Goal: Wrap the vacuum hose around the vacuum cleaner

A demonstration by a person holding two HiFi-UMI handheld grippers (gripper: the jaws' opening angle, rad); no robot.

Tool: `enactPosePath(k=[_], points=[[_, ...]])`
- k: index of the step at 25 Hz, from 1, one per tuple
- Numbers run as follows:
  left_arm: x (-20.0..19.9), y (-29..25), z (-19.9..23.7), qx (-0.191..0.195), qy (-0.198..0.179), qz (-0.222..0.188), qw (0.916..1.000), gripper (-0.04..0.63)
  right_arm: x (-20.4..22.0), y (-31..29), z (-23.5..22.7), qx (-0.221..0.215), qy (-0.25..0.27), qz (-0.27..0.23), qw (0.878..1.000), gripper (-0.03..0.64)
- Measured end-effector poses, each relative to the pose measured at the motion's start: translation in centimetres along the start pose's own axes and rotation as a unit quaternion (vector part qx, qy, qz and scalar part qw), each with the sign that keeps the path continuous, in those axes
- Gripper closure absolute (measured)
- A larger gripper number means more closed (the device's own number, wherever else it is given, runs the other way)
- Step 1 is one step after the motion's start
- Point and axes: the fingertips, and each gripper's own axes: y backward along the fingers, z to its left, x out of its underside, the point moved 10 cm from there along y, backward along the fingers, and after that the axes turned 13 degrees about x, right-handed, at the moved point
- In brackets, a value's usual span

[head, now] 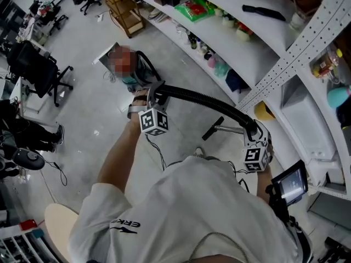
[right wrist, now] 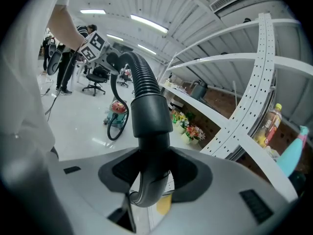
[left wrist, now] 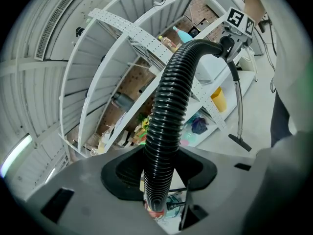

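Black ribbed hose (head: 208, 102) hangs in a shallow arch between the two tools, clear of the floor. The person's left arm (head: 118, 147) reaches well out from the shoulder, the bare forearm almost straight, with the hand wrapped round the handle of the left gripper (head: 156, 91). That gripper's jaws are clamped on the ribbed part of the hose. In the left gripper view the hose rises straight from between the dark pads, then bends away toward the other tool. The right arm is tucked in close to the body, mostly hidden behind the white-shirted shoulder. It holds the right gripper (head: 253, 135) low at the person's right side, near the white shelving (head: 274, 64). Its jaws stand moderately wide but grip firmly on the smooth dark cuff (right wrist: 149, 116) at the hose's end, and a curved piece pokes out below the pads. A metal wand (head: 233, 129) with a floor nozzle hangs from that end. The vacuum cleaner (right wrist: 116, 114) — red top, teal body — stands on the pale floor ahead of the person, beyond the left gripper, and the hose runs on to it.
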Motion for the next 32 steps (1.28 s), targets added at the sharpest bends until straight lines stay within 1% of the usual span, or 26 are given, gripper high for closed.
enactPosePath(k=[6, 14, 26, 32], points=[[1.1, -2.4, 3.2, -0.003, -0.002, 0.013, 0.9999, 0.426, -1.5, -3.8, -0.1, -0.014, 0.002, 0.002, 1.0, 0.443], [4.3, -5.3, 7.7, 0.0, -0.006, 0.006, 1.0, 0.425, -5.0, -8.3, 0.8, -0.014, 0.012, 0.008, 1.0, 0.443], [11.7, -7.0, 16.4, 0.009, -0.024, -0.021, 0.9994, 0.425, -13.4, -13.1, 5.5, 0.011, 0.01, 0.033, 0.999, 0.443], [16.1, -6.7, 20.1, 0.011, -0.022, -0.031, 0.9992, 0.425, -18.0, -15.1, 8.5, 0.014, 0.006, 0.04, 0.999, 0.443]])
